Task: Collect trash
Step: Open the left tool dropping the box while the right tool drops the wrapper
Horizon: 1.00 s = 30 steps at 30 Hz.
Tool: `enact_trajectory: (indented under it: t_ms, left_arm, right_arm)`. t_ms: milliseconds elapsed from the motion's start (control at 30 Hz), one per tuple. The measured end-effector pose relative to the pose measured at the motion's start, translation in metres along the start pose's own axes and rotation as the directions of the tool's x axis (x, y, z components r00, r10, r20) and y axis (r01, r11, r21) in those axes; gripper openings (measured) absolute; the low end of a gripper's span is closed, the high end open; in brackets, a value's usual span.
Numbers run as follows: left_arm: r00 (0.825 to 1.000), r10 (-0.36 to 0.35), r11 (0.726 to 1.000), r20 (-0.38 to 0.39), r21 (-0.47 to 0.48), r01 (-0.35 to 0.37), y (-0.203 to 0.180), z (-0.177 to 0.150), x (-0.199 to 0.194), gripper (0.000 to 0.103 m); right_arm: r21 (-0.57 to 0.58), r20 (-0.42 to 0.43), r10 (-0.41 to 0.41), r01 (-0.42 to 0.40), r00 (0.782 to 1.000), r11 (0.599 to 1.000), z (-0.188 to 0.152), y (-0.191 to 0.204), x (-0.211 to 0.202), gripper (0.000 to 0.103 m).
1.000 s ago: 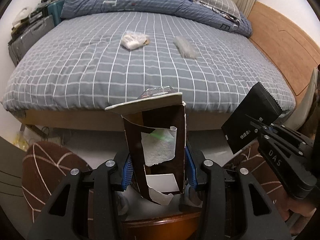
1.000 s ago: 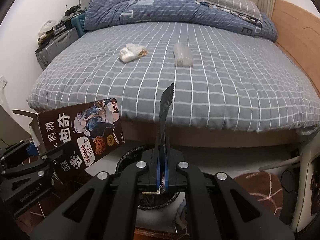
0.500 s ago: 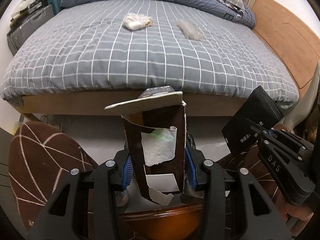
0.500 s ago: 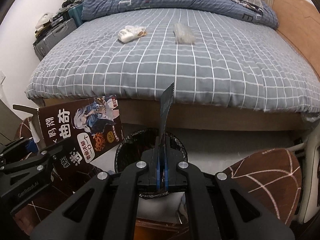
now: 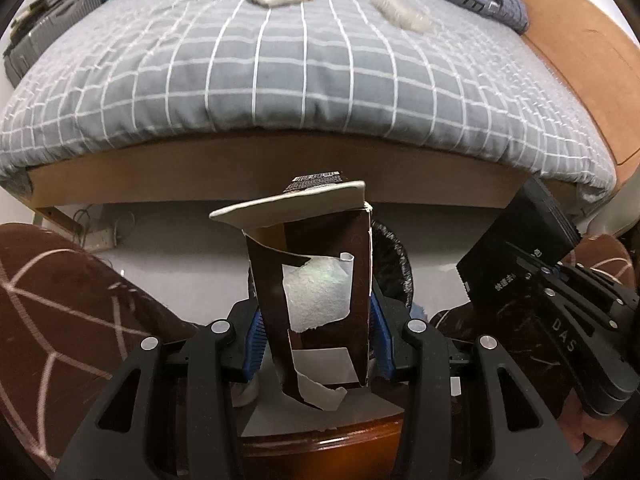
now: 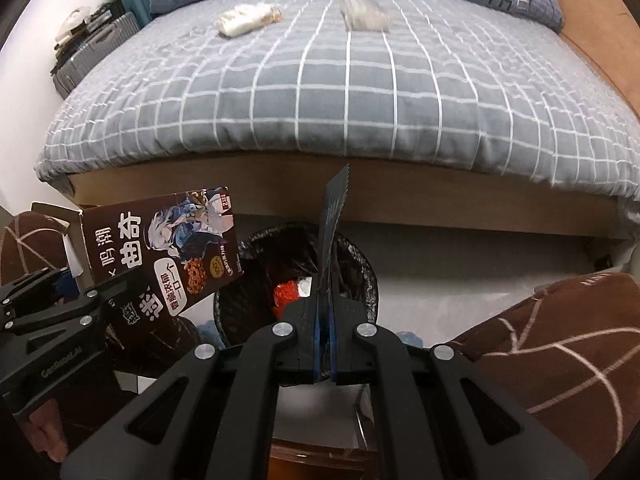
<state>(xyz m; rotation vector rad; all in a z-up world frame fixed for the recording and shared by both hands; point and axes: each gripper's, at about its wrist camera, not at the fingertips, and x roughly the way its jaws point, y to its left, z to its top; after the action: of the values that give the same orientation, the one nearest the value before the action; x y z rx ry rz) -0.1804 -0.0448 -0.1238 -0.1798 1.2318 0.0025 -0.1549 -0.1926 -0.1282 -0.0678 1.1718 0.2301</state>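
The left claw (image 5: 314, 332) is closed on a brown cookie box (image 5: 316, 292), with its blue pads (image 5: 256, 336) pressing both sides. The box stands upright in the claw, its top flap open and a torn white paper patch on its near face. In the right wrist view the same box (image 6: 164, 256) shows its printed front with a cartoon figure and cookies, and it hangs just left of the bin (image 6: 296, 276).

The right claw (image 6: 325, 340) is closed on a thin black packet (image 6: 333, 224), which stands on edge with its saw-tooth end up. The packet is over the bin, near the rim. The bin has a black bag as liner, and something red and something white lie inside. It stands on the pale floor (image 6: 460, 280) in front of the bed (image 6: 340, 80).

On the grey checked bed cover two more pieces of trash lie well apart from the claws: a white wrapper (image 6: 248, 20) and a clear wrapper (image 6: 364, 14), side by side. A brown rug (image 6: 560, 340) lies to the right of the bin.
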Motion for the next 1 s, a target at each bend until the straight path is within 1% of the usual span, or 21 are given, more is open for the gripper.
enact_trajectory:
  t_ms: [200,367,567,667,800,867,933,1000]
  left_arm:
    - [0.999,-0.004,1.0,-0.054,-0.003,0.004,0.0,0.007,0.033,0.042]
    - [0.996,0.0,1.0,-0.094,0.021,0.002,-0.008,0.016,0.058,0.042]
    - [0.992,-0.01,0.999,-0.129,0.05,0.017,-0.024,0.021,0.081,0.043]
    - [0.99,-0.014,0.998,-0.137,0.055,0.022,-0.026,0.023,0.088,0.045]
    - [0.99,-0.008,0.998,-0.139,0.054,0.015,-0.025,0.025,0.096,0.051]
    - [0.992,-0.006,0.999,-0.13,0.052,0.012,-0.023,0.024,0.096,0.056]
    - [0.993,-0.001,0.999,-0.115,0.047,0.006,-0.02,0.024,0.095,0.07]
    - [0.995,0.005,0.999,-0.101,0.042,-0.001,-0.016,0.025,0.094,0.074]
  right_arm:
    - [0.011,-0.033,-0.007,0.007,0.999,1.0,0.009,-0.006,0.024,0.002]
    - [0.025,-0.061,-0.02,0.022,0.998,0.999,0.014,-0.015,0.041,0.002]
    - [0.053,-0.084,-0.039,0.043,0.996,0.998,0.013,-0.031,0.054,0.002]
    - [0.062,-0.092,-0.045,0.051,0.995,0.997,0.013,-0.037,0.058,0.002]
    - [0.068,-0.097,-0.049,0.055,0.994,0.996,0.011,-0.041,0.061,0.002]
    - [0.067,-0.096,-0.046,0.053,0.994,0.996,0.01,-0.041,0.062,0.002]
    - [0.064,-0.095,-0.041,0.048,0.995,0.997,0.009,-0.041,0.063,0.002]
    - [0.058,-0.095,-0.038,0.044,0.995,0.997,0.009,-0.037,0.064,0.002]
